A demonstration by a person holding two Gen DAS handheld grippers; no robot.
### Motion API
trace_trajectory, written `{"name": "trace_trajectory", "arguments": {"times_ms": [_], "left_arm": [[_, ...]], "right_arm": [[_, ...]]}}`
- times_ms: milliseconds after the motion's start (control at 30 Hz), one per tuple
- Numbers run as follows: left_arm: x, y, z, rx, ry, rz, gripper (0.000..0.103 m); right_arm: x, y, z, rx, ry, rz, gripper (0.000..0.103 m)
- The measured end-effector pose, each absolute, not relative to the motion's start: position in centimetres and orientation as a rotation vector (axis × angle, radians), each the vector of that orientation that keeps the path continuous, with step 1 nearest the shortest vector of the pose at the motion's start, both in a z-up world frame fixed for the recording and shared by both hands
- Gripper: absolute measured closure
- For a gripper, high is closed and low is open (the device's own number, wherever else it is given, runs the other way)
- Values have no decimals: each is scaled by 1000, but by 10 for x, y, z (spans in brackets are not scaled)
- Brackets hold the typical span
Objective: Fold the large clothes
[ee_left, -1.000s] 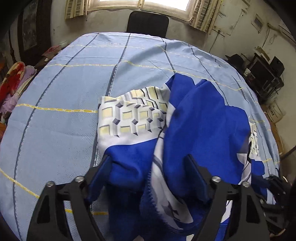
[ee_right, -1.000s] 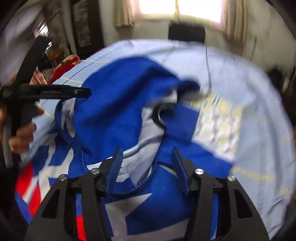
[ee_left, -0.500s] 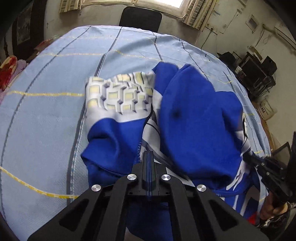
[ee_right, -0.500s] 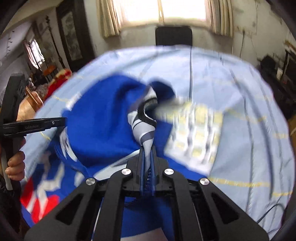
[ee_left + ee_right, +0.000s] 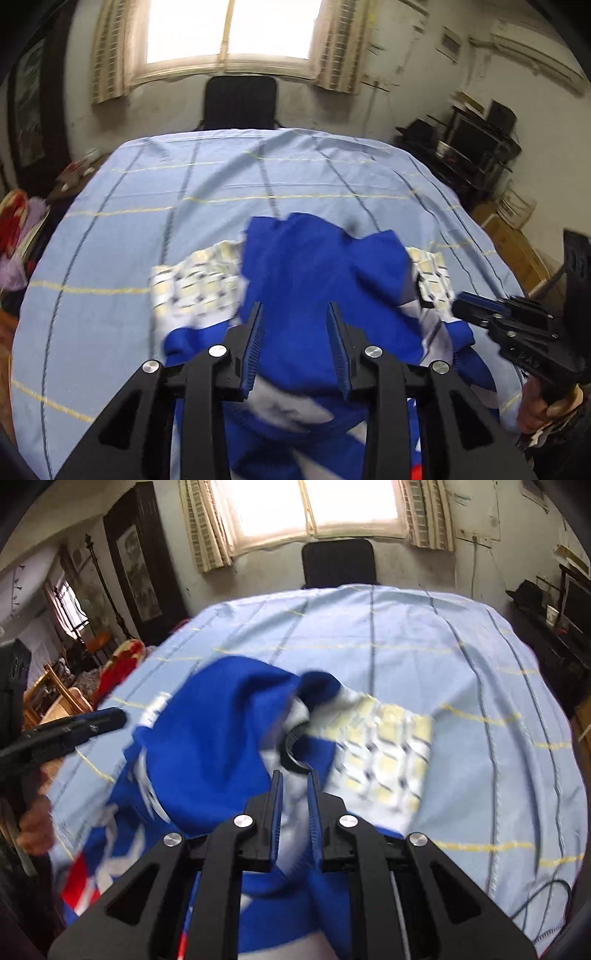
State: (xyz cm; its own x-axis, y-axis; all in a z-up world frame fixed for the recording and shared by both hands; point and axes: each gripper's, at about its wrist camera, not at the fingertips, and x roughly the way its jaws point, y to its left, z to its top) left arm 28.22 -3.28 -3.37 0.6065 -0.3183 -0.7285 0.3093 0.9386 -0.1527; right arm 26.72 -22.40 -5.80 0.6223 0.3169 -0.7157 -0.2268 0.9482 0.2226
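Observation:
A large blue garment point(image 5: 317, 273) with white panels and a yellow-and-white cube-patterned part point(image 5: 195, 288) lies bunched on the table covered by a light blue sheet point(image 5: 122, 229). My left gripper point(image 5: 295, 310) is open above the blue cloth, nothing between its fingers. It also shows at the left of the right wrist view point(image 5: 107, 718). My right gripper point(image 5: 294, 779) stands slightly open over the garment point(image 5: 218, 731), near its dark collar point(image 5: 291, 746). It also shows at the right of the left wrist view point(image 5: 465, 299).
A black chair point(image 5: 240, 101) stands at the table's far edge under a window. Shelves with electronics point(image 5: 476, 147) line the right wall. Red and purple cloth point(image 5: 14, 229) lies left of the table. A cable point(image 5: 535, 897) hangs at the sheet's near right edge.
Both grippers were shut on the garment half a second ago; now both have opened and let it go. The blue cloth has dropped back onto the table.

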Motion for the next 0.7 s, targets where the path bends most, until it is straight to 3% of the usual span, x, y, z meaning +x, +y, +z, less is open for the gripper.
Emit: {"name": "trace_trajectory", "arguments": {"times_ms": [267,300,633,700], "left_arm": [[316,-57,-104,41,970,-339,69],[315,-55,-106,35,952,-354,69],[299,-67,-98,145,893,-313,64],[288,-56,-84,110,871,-322,59]], "right_arm": [[299,-202,-104,105,932,282,89],[302,-206,-109,127,937,283,93],[302,-213,-106,152,938,302,91],[291,-219,-92,159,911,307,90]]}}
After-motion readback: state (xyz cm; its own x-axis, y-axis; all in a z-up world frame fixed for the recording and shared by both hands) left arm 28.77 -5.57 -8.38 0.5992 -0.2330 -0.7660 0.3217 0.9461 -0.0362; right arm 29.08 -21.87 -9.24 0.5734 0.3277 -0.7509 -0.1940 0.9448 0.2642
